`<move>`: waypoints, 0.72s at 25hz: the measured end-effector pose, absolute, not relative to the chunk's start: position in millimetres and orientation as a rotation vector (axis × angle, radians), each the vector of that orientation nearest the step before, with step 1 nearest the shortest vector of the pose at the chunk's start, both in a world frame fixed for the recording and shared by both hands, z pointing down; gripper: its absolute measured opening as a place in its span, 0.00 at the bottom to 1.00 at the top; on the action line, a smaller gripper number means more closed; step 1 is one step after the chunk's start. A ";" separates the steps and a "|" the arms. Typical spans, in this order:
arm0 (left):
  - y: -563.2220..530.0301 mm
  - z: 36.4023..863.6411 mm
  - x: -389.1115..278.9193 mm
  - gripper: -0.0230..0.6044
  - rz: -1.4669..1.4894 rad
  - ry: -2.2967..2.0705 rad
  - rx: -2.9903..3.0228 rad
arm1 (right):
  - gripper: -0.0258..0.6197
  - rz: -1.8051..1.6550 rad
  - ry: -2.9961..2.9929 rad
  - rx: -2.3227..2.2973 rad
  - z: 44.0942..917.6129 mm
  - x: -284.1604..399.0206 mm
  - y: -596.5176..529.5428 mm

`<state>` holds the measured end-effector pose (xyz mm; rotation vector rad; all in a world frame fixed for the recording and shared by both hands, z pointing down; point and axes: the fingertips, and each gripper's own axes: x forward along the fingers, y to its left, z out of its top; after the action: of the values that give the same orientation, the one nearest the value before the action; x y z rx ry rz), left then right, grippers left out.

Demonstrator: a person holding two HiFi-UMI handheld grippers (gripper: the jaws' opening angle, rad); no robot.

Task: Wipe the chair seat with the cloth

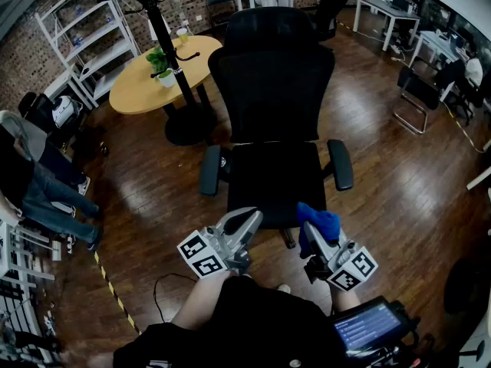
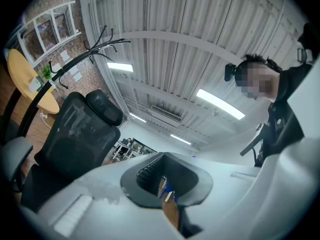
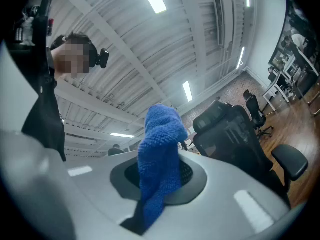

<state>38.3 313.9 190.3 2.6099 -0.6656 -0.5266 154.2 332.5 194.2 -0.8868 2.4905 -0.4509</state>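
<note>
Cloth – blue, nubbly – is clamped in the right gripper, whose jaws are closed on its lower part while the rest stands up in a loose bunch above them. In the right gripper view the cloth rises from the right gripper against the ceiling, apart from the chair. From the head view it sits just short of the front right edge of the chair seat, which is black and bare. The left gripper hovers beside it near the seat's front left edge – its jaws are drawn together with only a slit between them and nothing held, as the left gripper view shows. Behind the seat stands the mesh backrest, armrests on both sides. Further back are a coat stand and a round wooden table on the wood floor.
</note>
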 end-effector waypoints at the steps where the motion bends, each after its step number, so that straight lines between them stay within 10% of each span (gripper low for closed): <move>1: 309.6 191.2 38.9 0.02 -0.527 -0.670 2.611 | 0.10 -0.453 2.492 -0.891 197.1 155.1 327.2; 18: 124.4 253.7 2.0 0.02 -0.494 -0.664 2.532 | 0.10 -0.526 2.574 -1.062 250.4 115.4 142.0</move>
<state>2.0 124.4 253.7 2.5319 -0.6635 -0.4937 115.4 142.0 250.4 -1.0623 2.5738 -0.5257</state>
